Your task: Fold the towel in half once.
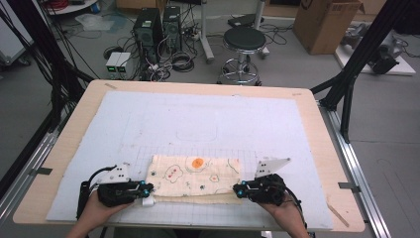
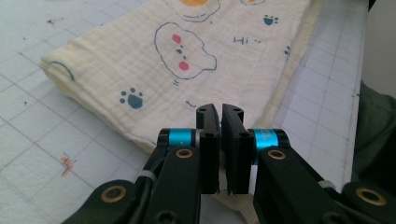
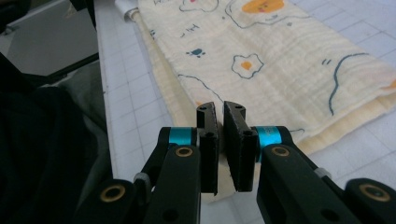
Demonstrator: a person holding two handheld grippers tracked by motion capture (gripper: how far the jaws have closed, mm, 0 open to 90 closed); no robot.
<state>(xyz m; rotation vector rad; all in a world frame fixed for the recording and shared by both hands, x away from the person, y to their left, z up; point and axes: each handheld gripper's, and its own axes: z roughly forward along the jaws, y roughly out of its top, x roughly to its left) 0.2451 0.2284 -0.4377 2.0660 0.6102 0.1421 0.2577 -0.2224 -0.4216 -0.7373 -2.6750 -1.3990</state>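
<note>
This is a lab or robotics workroom rather than a home. Beyond the wooden table (image 1: 59,144) with its gridded white mat (image 1: 198,124), two desktop computer towers (image 1: 157,27) stand on the bare grey floor amid tangles of cables (image 1: 171,62), next to small power boxes (image 1: 118,62). A round black stool (image 1: 244,42), cardboard boxes (image 1: 327,25) and black metal frame struts (image 1: 361,49) holding bundled wires complete the setting.

A wooden table (image 1: 64,148) carries a white gridded mat (image 1: 198,119), with a folded printed cloth (image 1: 195,177) on it.
</note>
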